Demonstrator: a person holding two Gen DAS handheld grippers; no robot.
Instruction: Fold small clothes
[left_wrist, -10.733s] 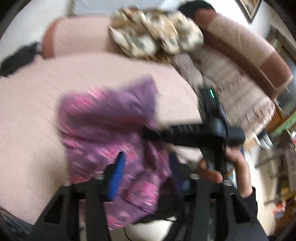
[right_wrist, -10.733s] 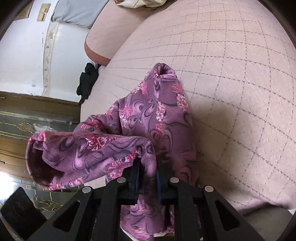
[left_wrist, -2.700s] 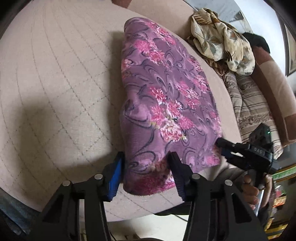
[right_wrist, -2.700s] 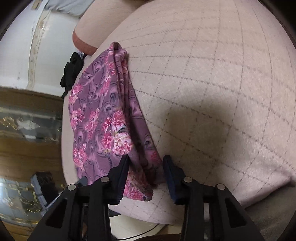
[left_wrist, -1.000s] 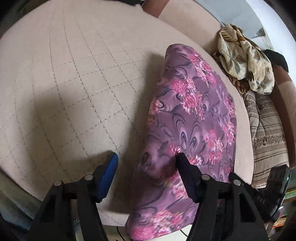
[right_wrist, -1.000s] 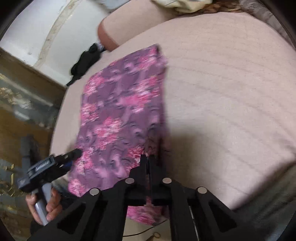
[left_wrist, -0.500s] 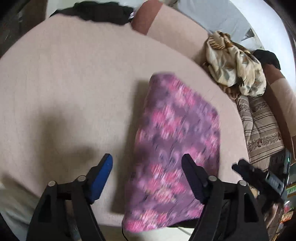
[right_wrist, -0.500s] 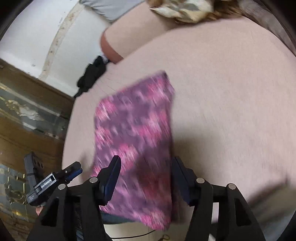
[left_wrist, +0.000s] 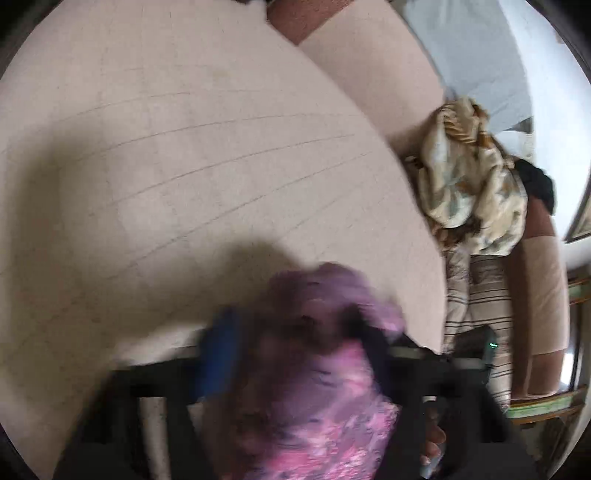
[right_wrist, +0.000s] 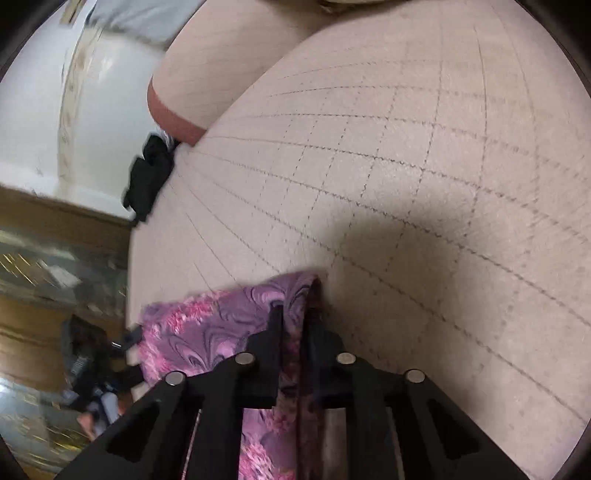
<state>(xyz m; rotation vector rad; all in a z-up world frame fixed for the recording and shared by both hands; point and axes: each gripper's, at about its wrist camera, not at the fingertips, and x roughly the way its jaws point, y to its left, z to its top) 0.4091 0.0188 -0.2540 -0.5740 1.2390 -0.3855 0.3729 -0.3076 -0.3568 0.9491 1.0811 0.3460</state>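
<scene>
The purple floral garment (right_wrist: 207, 325) lies folded narrow at the near edge of the quilted sofa seat (right_wrist: 406, 166). The right gripper (right_wrist: 293, 317) is clamped on its edge, and the left gripper (left_wrist: 291, 332), jaws just closing, straddles the bunched cloth; one crosswise fold seems left

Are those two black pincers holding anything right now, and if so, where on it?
Both pinch the purple, pink-flowered fleece garment. The right gripper is shut on its near right edge; the left gripper, jaws just closing, has its near left end bunched between them.
</scene>
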